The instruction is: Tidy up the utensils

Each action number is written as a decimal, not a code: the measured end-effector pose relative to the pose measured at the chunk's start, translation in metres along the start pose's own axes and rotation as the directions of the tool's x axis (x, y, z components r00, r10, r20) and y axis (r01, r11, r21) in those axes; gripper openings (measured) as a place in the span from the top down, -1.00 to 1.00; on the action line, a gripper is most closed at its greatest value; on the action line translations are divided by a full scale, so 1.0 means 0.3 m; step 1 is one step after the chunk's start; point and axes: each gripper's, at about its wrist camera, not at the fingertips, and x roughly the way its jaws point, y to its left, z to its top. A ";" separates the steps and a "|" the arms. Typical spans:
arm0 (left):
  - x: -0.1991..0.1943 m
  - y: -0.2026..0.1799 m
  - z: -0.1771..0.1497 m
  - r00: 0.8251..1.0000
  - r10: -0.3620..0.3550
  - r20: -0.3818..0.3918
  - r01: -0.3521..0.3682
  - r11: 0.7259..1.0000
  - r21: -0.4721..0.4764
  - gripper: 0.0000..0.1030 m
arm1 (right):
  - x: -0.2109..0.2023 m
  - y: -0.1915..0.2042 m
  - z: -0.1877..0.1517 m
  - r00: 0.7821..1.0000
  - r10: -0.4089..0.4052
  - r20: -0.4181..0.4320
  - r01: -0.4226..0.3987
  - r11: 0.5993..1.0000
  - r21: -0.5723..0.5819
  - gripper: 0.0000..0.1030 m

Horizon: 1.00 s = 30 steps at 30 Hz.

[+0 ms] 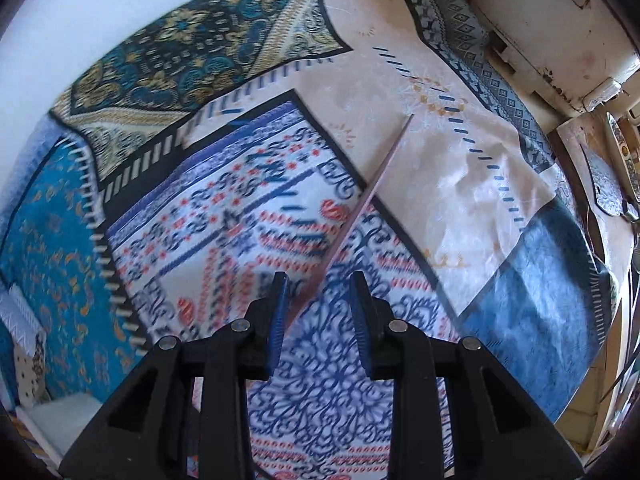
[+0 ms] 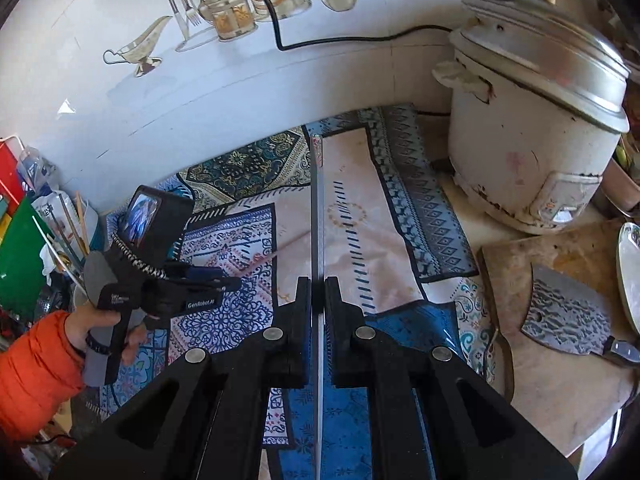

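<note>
Closest in, the right gripper is clamping its jaws tight on a thin grey metal chopstick that's sticking straight out over the patchwork cloth on the worktop. The left gripper is sitting with jaws parted; a pinkish wooden chopstick is running between them, can't tell if a pad is touching it. Further off, a cleaver is lying on a cutting board, and the rice cooker is standing lidded, contents hidden.
</note>
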 end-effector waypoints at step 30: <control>-0.201 -0.019 -0.137 0.993 0.006 0.119 0.006 0.995 -0.097 0.94 | -0.014 0.085 0.014 0.997 0.063 0.036 -0.061 0.997 -0.049 0.89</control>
